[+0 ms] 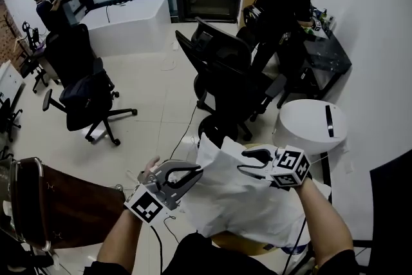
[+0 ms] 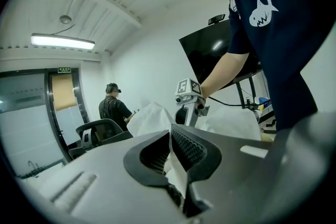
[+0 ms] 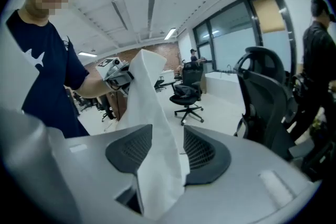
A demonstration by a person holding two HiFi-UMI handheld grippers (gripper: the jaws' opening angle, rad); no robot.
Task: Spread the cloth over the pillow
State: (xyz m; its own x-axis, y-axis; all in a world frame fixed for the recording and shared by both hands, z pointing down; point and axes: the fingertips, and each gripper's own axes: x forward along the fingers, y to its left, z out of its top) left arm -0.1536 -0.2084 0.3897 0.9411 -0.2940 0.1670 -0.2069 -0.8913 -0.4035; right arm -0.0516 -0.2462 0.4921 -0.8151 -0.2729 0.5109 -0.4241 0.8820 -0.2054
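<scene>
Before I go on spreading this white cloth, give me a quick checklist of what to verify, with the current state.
1. Left gripper holds the cloth: ok, fingers shut on a fold.
2. Right gripper holds the cloth: not ok, fingers apart, cloth loose between them.
3. Cloth spread out: not ok, bunched between the grippers.
4. Pillow under the cloth: cannot tell, only a yellowish edge shows below.
5. Room ahead: cannot tell, black chair stands just beyond.
</scene>
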